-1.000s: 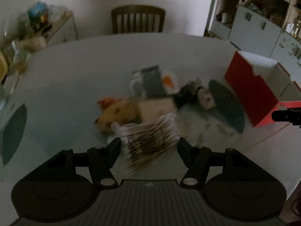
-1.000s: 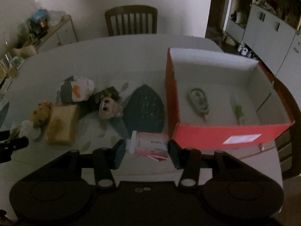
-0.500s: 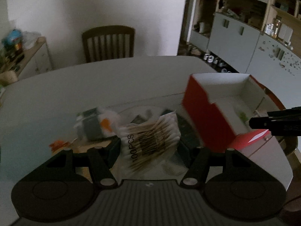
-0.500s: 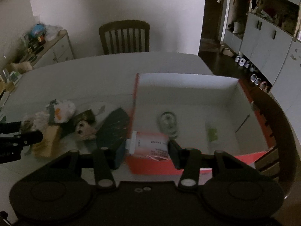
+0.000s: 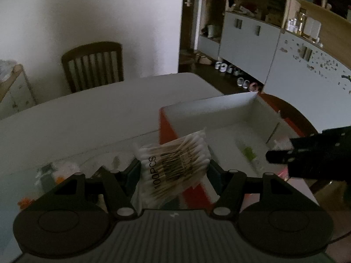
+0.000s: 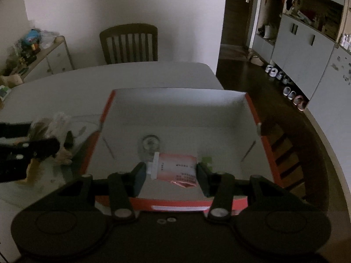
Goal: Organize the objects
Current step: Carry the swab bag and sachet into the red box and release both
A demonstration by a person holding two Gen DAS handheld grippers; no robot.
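Observation:
My left gripper is shut on a clear bag of cotton swabs marked 100PCS, held above the left wall of the red box. My right gripper is shut on a pink-and-white tube and hangs over the inside of the red box. On the box's white floor lie a round tape-like item and a small green item. The right gripper shows as a dark shape at the right of the left wrist view.
Soft toys and small items lie on the table left of the box, with the left gripper's dark body over them. A wooden chair stands at the far table edge. Another chair sits right of the box. Cabinets line the right wall.
Both grippers have swung right with their loads. The tube went from in front of the box to over its inside. The swab bag moved from above the toys to the box's left wall.

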